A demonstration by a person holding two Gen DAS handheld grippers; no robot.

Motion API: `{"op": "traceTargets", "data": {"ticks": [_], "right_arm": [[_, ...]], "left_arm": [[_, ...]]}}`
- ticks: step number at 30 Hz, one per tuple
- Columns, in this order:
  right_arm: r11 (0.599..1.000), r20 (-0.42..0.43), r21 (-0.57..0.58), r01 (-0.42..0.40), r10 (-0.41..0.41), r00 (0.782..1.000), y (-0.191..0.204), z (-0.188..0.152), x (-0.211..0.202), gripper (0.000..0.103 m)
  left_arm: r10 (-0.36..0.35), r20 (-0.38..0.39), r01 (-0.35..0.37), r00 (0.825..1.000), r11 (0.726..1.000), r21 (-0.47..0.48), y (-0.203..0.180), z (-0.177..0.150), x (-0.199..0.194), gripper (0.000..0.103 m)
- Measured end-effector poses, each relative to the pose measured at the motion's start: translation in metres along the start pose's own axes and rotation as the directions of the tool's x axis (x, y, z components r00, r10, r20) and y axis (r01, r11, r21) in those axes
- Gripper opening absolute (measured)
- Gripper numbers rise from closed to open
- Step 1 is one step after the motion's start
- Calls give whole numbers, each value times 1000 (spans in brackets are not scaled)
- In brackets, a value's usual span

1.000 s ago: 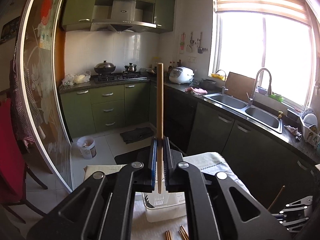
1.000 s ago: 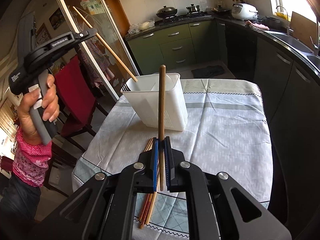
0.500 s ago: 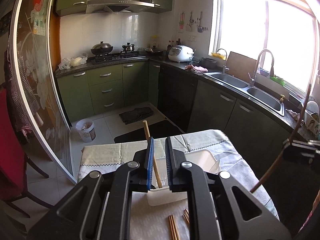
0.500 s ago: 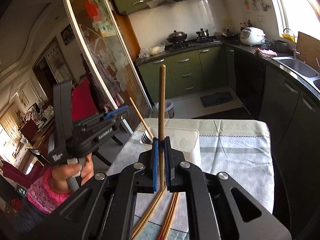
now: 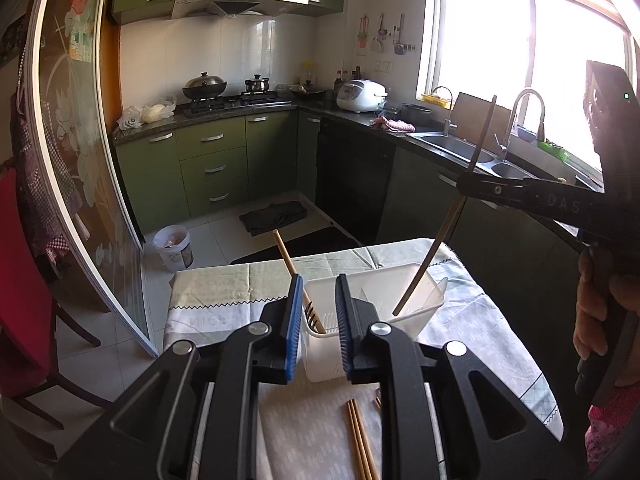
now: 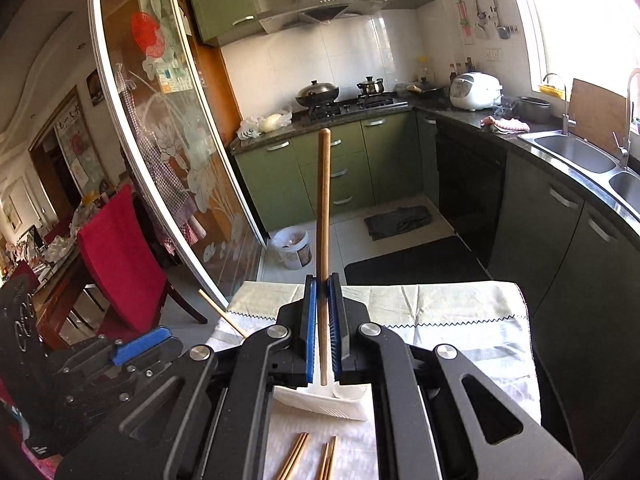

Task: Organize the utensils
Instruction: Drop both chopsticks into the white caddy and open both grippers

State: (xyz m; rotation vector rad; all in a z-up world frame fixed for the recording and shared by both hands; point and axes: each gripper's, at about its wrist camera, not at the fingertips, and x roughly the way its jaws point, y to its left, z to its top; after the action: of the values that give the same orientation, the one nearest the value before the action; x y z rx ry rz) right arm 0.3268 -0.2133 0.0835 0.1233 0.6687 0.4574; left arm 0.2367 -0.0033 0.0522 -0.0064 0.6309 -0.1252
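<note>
My left gripper [image 5: 319, 294] hangs just above the near end of the white plastic utensil holder [image 5: 404, 294], its jaws opening. A light wooden chopstick [image 5: 290, 266] leans free inside the holder, touching neither pad. My right gripper [image 6: 322, 292] is shut on a brown chopstick [image 6: 323, 208] that stands upright. In the left wrist view that right gripper [image 5: 466, 184] holds the stick [image 5: 444, 236] slanted, lower tip over the holder's far end. Loose chopsticks [image 5: 360, 440] lie on the tablecloth in front of the holder.
The table with its pale cloth [image 5: 216, 304] stands in a kitchen with green cabinets [image 5: 212, 164]. A red chair [image 6: 120, 256] and a glass sliding door [image 6: 168, 168] are to the left. A dark counter with a sink [image 5: 460, 148] runs along the right.
The left gripper sank and let go of its chopstick, which now leans in the holder. The right gripper rose with its chopstick and moved over the holder.
</note>
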Motion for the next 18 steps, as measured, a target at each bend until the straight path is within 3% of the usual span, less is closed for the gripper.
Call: {"op": "traceTargets", "data": {"ticks": [6,11,15,18], "right_arm": [[1000,-13,-6,-6,6,1000,-7,-7,3,8],[1000,0,-17,-16,16,1000,-6,-10,-10,9],[999,2,-19,-43,43,999,-8,-19,-27,9],[998,-7,-26,-61,61,998,-12,-33,-44,9]], "left_arm": [[-22,-59,22,998,1000,0,-3,-12,5,16],[-69,-184,62,981,997,-43,-5,-29,21,16],[-93,-306,76,948,995,-66,-8,-51,39,16],[-107,-425,81,899,994,-78,-11,-76,58,16]]}}
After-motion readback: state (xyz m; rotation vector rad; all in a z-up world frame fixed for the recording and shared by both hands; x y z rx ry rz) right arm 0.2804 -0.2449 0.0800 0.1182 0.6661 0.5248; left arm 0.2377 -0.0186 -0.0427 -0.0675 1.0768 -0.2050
